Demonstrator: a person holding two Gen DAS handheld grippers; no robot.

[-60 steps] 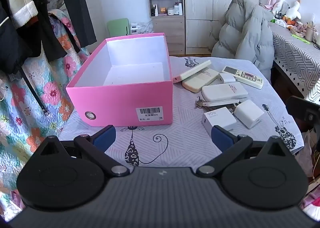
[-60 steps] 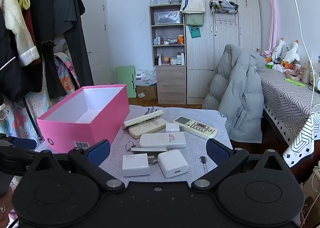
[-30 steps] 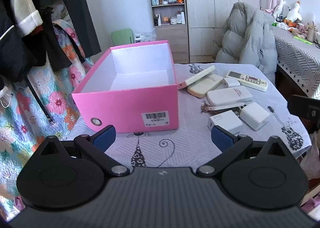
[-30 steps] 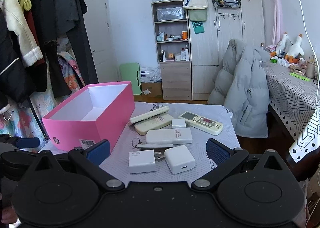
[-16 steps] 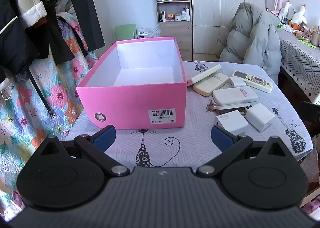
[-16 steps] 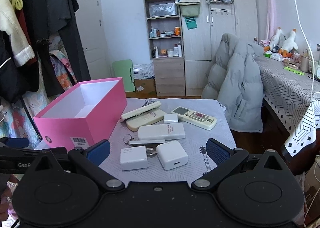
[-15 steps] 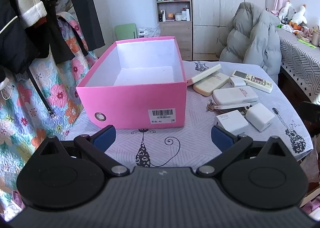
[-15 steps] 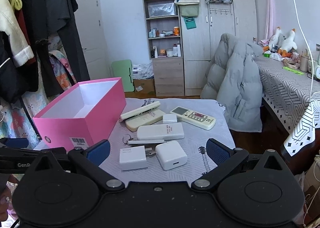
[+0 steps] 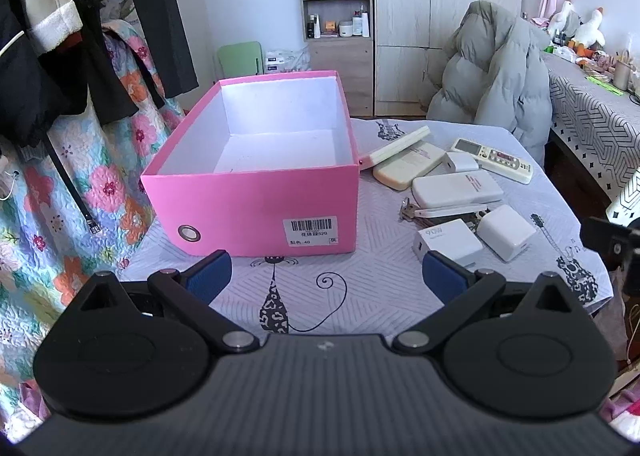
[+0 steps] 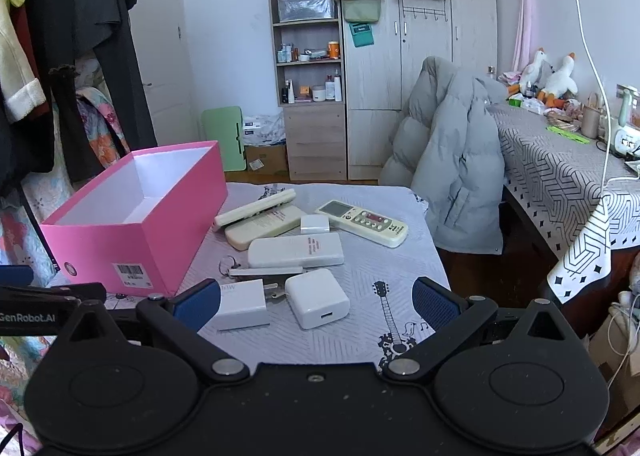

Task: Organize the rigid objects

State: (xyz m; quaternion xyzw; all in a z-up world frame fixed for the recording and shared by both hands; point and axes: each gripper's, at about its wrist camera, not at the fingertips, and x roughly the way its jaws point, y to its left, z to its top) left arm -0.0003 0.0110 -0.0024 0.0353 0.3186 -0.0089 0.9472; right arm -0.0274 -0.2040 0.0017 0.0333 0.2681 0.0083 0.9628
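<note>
An empty pink box stands on the left of a small table. To its right lie white things: two chargers, a power bank, a remote control, cream slabs and keys. My left gripper is open and empty, just in front of the box. My right gripper is open and empty, above the chargers at the table's front.
The table has a cloth with cat and guitar prints. A chair with a grey puffer jacket stands behind it. Hanging clothes are at the left, a second table at the right, shelves and a wardrobe behind.
Both grippers have drifted slightly forward toward the table. The jaws stay open. Nothing on the table has moved.
</note>
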